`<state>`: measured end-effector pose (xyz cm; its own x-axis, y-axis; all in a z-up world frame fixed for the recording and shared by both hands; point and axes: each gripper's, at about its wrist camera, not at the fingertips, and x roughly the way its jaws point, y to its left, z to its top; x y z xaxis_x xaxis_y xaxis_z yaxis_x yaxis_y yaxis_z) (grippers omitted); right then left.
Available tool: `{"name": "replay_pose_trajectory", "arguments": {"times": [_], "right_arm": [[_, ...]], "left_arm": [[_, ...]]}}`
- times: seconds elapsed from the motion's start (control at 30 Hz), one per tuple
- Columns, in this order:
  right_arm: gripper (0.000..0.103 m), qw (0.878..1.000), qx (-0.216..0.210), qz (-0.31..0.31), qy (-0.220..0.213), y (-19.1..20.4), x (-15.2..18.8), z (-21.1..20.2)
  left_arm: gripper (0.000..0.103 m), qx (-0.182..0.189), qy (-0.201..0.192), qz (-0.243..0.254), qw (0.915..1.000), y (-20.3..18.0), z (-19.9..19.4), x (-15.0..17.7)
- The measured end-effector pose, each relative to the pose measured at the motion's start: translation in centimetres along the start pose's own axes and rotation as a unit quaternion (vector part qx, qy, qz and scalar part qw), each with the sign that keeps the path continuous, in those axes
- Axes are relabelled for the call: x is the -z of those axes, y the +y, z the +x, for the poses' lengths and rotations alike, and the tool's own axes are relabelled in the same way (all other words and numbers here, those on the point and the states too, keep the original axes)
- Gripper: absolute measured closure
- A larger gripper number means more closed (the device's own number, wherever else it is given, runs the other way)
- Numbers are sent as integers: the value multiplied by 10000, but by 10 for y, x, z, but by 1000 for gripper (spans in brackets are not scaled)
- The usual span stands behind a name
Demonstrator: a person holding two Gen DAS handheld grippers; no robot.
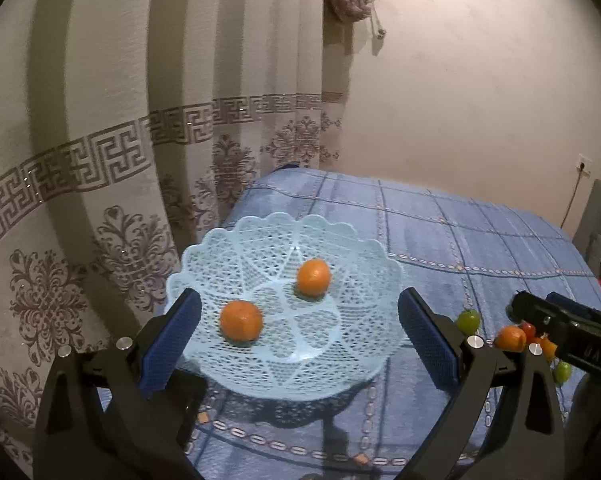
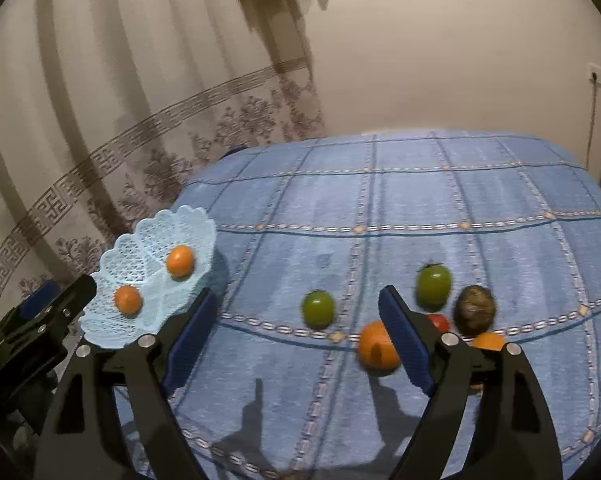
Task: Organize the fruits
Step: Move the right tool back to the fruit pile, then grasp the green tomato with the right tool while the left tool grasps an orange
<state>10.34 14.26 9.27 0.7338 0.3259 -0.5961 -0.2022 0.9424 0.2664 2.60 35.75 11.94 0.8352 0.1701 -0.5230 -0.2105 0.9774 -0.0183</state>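
A blue checked cloth (image 2: 380,200) covered the table, with a patterned curtain (image 1: 100,160) hanging behind it. Near the table's left edge sat a pale blue lattice basket (image 1: 340,360) holding two oranges (image 1: 241,320), apart from each other. The left gripper (image 1: 300,336) hovered over the basket's near side, its jaws spread wide and empty.

The right wrist view showed what the left barely caught: loose fruit lying on the cloth well to the right of the basket. The right gripper (image 2: 296,340) hung above it, jaws spread and holding nothing. A third orange (image 2: 374,346) lay just beside its right finger, and a green fruit (image 2: 318,309) sat between the jaws, farther off. Beyond that finger were a larger green fruit (image 2: 433,285), a brown speckled fruit (image 2: 474,310), a small red one (image 2: 439,322) and another orange piece (image 2: 488,341), partly hidden.

From the left wrist view, only the edge of that cluster showed, half-covered by the right gripper's dark body.
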Motion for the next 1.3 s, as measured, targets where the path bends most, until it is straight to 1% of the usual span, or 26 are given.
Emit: {"name": "replay_pose_trajectory", "arguments": {"times": [0.17, 0.47, 0.6, 0.67, 0.73, 0.8, 0.87, 0.9, 1.0, 1.07, 1.13, 1.17, 1.23, 1.3], "right_arm": [[20, 9998, 198, 53, 1, -23, 1, -4], [20, 9977, 654, 56, 186, -69, 0, 5], [20, 9961, 859, -22, 218, -89, -8, 15], [21, 9958, 874, -108, 245, -94, -13, 21], [30, 9959, 801, -236, 334, -96, -18, 29], [36, 9965, 625, -314, 450, -97, -22, 40], [40, 9961, 551, -412, 556, -95, -23, 48], [45, 9955, 535, -477, 627, -94, -23, 54], [49, 9935, 473, -696, 765, -89, -21, 66], [51, 9917, 549, -820, 821, -87, -20, 73], [57, 9909, 569, -814, 903, -88, -20, 80], [58, 9908, 560, -804, 935, -89, -20, 82], [64, 9906, 539, -810, 964, -89, -19, 84], [68, 9901, 545, -864, 959, -87, -17, 83]], "left_arm": [[3, 96, 71, 151, 9998, -21, 2, 0], [3, 246, 281, 361, 9987, -56, 13, 7], [3, 325, 314, 500, 9977, -70, 16, 8], [3, 357, 333, 573, 9972, -78, 18, 8], [3, 381, 355, 620, 9967, -84, 20, 8], [3, 395, 372, 648, 9964, -88, 21, 8], [3, 400, 401, 683, 9961, -92, 24, 9], [3, 403, 411, 695, 9959, -93, 24, 9], [3, 408, 446, 730, 9955, -97, 27, 11], [3, 418, 468, 738, 9953, -98, 28, 12], [3, 427, 479, 747, 9951, -98, 28, 12], [3, 431, 486, 752, 9951, -98, 29, 12], [3, 437, 496, 762, 9949, -98, 30, 12], [3, 441, 518, 767, 9947, -99, 32, 12]]}}
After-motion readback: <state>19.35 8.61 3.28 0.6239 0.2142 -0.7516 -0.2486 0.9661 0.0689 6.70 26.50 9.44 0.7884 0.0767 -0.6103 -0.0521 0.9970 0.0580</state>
